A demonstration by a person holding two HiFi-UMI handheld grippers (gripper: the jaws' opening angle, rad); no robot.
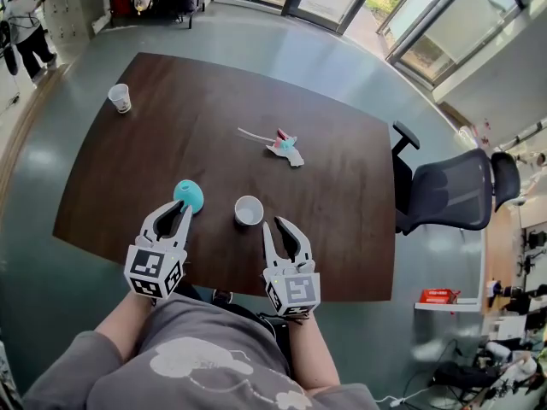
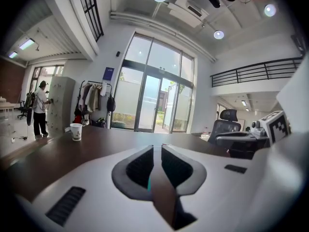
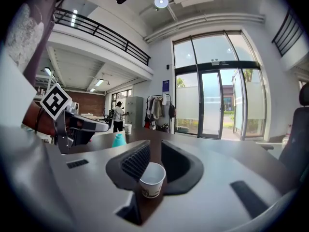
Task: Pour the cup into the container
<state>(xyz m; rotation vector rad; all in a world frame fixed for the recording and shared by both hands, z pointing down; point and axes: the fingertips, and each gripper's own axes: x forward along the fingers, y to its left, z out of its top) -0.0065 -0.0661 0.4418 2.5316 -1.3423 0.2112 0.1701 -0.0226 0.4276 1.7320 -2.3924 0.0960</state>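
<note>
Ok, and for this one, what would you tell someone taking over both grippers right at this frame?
Left gripper: jaws nearly together with nothing between them, above the table, on the person's side of the teal cup.
Right gripper: jaws nearly together and empty. The white paper cup stands open end up just ahead of it, not gripped.
A second paper cup stands near the far left corner. A small pink and teal item lies mid-table.
Done: nothing visible; no cup is held.
Left: grip a cup and pour. I cannot tell which vessel is the container.
</note>
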